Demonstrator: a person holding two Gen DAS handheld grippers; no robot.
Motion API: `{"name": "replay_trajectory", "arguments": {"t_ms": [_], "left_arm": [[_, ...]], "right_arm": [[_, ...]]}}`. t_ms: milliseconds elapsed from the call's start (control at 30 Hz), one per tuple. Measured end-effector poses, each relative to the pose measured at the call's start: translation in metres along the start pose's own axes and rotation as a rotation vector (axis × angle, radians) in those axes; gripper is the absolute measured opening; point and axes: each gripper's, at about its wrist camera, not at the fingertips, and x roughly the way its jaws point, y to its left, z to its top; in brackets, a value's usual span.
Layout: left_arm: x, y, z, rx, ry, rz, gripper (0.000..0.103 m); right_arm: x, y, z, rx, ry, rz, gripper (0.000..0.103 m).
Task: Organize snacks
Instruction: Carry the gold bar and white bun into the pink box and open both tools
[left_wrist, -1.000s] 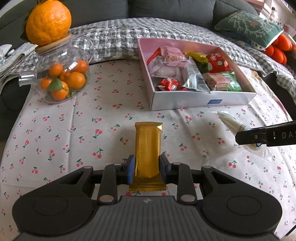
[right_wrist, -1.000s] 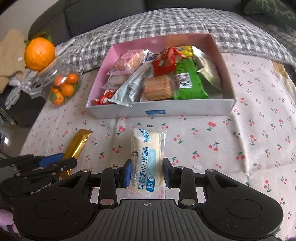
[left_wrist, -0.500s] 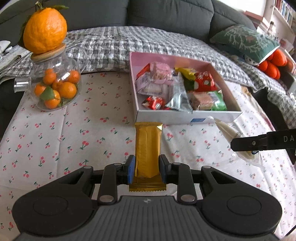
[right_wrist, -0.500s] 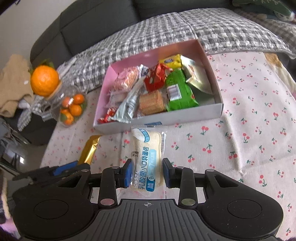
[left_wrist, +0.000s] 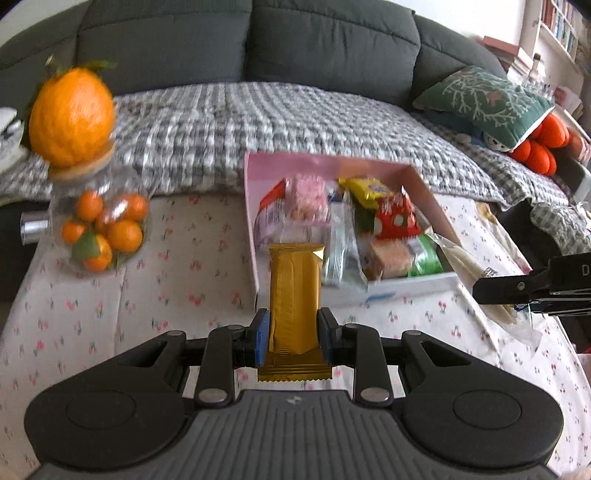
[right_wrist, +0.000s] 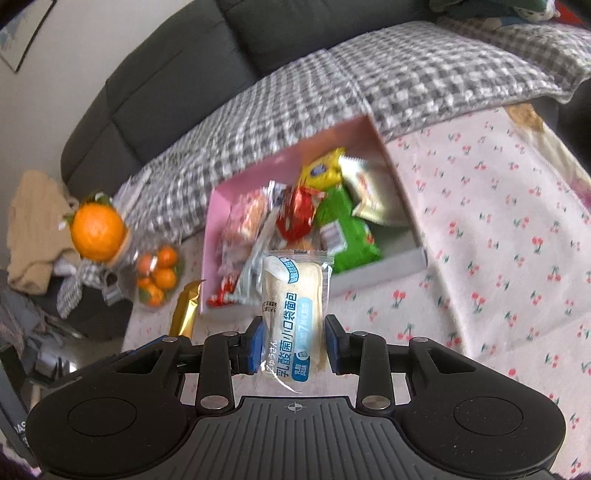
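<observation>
My left gripper (left_wrist: 294, 334) is shut on a gold-wrapped snack bar (left_wrist: 293, 291), lifted off the cherry-print tablecloth; the bar's far end overlaps the near left corner of the pink snack box (left_wrist: 424, 188). My right gripper (right_wrist: 294, 341) is shut on a white bread bun in a clear packet (right_wrist: 293, 295), also held in the air just in front of the pink box (right_wrist: 395, 158). The box holds several wrapped snacks. In the left wrist view the right gripper (left_wrist: 517, 291) shows side-on at the right with the bun packet (left_wrist: 476, 275). The gold bar (right_wrist: 186, 308) appears at the left of the right wrist view.
A glass jar of small oranges (left_wrist: 99, 229) with a large orange (left_wrist: 72, 116) on its lid stands at the table's left. A checked blanket (left_wrist: 280, 122) and dark sofa lie behind the box. A green cushion (left_wrist: 487, 101) sits at the right.
Both grippers have risen with their snacks and moved toward the box; the box now looks farther below and the sofa fills more of both views. The right wrist has rolled.
</observation>
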Motion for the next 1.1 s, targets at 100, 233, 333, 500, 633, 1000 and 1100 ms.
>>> {"name": "replay_trajectory", "arguments": {"t_ms": [100, 233, 333, 500, 633, 1000, 1100], "left_arm": [[0.004, -0.006, 0.015, 0.012, -0.019, 0.008, 0.025], [0.016, -0.014, 0.033, 0.013, -0.031, 0.012, 0.025], [0.028, -0.022, 0.048, 0.005, -0.031, 0.007, 0.025], [0.051, -0.038, 0.069, 0.010, -0.042, 0.001, 0.025], [0.073, -0.046, 0.078, 0.007, -0.030, -0.002, 0.025], [0.111, -0.057, 0.091, 0.046, -0.016, 0.032, 0.026], [0.113, -0.060, 0.091, 0.065, -0.036, 0.043, 0.032]], "right_arm": [[0.002, 0.001, 0.013, 0.014, -0.016, 0.002, 0.032], [0.009, 0.003, 0.033, 0.025, -0.041, 0.015, 0.032], [0.015, 0.002, 0.051, 0.018, -0.064, -0.001, 0.032], [0.030, -0.007, 0.079, 0.008, -0.091, -0.043, 0.032], [0.048, -0.020, 0.096, 0.011, -0.094, -0.057, 0.032], [0.085, -0.039, 0.119, 0.015, -0.087, -0.062, 0.037], [0.086, -0.039, 0.120, 0.008, -0.098, -0.048, 0.046]]}}
